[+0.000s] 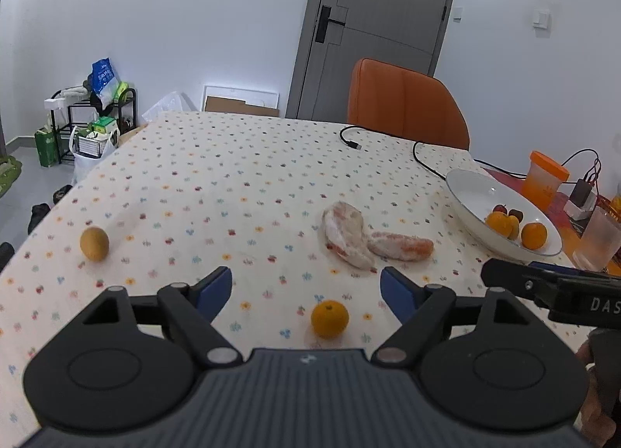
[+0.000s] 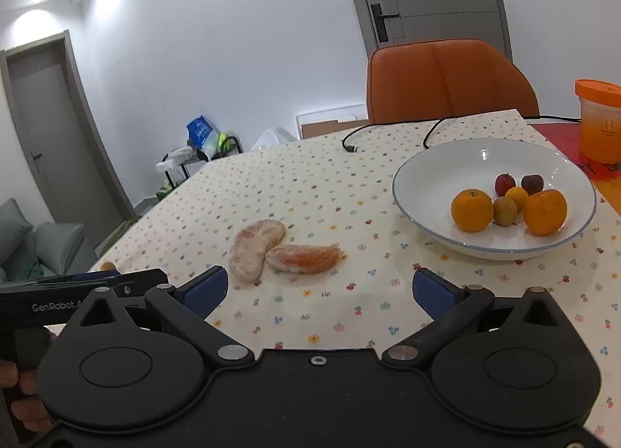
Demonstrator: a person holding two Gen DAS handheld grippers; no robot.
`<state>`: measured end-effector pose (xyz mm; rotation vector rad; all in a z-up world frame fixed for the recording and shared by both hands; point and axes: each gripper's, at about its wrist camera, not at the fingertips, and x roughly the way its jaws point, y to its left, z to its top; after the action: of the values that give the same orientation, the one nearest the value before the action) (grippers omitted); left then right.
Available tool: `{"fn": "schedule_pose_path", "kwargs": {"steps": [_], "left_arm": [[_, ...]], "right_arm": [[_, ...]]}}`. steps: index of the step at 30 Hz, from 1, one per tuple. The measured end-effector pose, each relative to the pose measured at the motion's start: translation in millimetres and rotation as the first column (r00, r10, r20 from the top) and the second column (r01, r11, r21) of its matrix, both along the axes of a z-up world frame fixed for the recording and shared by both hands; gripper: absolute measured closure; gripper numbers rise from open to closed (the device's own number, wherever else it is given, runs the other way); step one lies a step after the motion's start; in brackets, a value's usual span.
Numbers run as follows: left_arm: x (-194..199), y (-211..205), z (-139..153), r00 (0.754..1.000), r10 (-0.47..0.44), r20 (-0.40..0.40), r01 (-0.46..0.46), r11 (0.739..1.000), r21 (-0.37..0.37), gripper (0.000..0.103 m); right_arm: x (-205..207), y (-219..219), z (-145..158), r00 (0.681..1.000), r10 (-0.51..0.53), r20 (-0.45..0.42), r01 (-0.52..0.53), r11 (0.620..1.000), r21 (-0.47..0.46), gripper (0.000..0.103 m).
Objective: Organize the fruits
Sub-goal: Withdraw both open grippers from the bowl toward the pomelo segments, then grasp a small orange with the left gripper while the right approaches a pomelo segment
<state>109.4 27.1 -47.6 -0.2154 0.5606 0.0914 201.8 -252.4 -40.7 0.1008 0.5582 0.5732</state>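
Left wrist view: my left gripper (image 1: pixel 306 285) stands open with nothing pinched; a small orange (image 1: pixel 330 319) sits on the cloth between its fingers, untouched.
Loose fruit here: I count four pieces outside the bowl — that orange, a yellowish round fruit (image 1: pixel 94 243) well to the left, and two peeled pomelo segments (image 1: pixel 372 241) touching each other.
Right wrist view: my right gripper (image 2: pixel 317 288) is wide open and empty, the segments just ahead of it.
White bowl (image 2: pixel 423 180): six fruits inside — two oranges, two small yellowish ones, two small dark red.
Progress: I judge it over halfway; four pieces left.
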Motion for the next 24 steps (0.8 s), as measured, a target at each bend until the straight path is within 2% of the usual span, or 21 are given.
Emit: {"fn": "schedule_pose_path", "kwargs": {"steps": [6,11,12,13,15,20,24], "left_arm": [[0.1,-3.7,-10.4,1.000,-0.019,-0.016,0.018,1.000,-0.021,0.045],[2.2,-7.4,-16.5,0.999,-0.040,-0.027,0.039,0.998,-0.039,0.055],[3.0,-8.5,-18.7,0.998,-0.046,-0.031,0.045,0.998,-0.044,0.061],[4.0,-8.8,-20.7,0.998,-0.049,-0.035,0.047,0.998,-0.051,0.072],[6.8,-9.0,-25.9,0.997,-0.053,-0.054,0.049,0.996,-0.068,0.081],[6.6,-7.3,-26.4,0.998,-0.050,-0.036,0.048,0.998,-0.051,0.081],[8.9,1.6,-23.3,0.999,-0.025,-0.027,0.024,0.999,-0.046,0.081]], "right_arm": [[1.5,3.4,-5.2,0.999,0.033,-0.010,-0.033,0.999,-0.022,0.000],[3.6,4.6,-7.9,0.999,0.042,-0.021,-0.042,0.999,-0.022,0.000],[3.9,5.3,-8.2,0.999,0.046,-0.023,-0.046,0.999,-0.024,0.000],[4.0,6.1,-8.6,0.998,0.050,-0.025,-0.050,0.998,-0.025,0.000],[4.0,8.4,-8.9,0.998,0.054,-0.018,-0.055,0.998,-0.031,0.000],[9.7,13.9,-8.9,0.998,0.057,-0.014,-0.058,0.998,-0.028,0.001],[15.5,22.5,-8.3,0.997,0.079,-0.016,-0.080,0.996,-0.028,0.010]]}}
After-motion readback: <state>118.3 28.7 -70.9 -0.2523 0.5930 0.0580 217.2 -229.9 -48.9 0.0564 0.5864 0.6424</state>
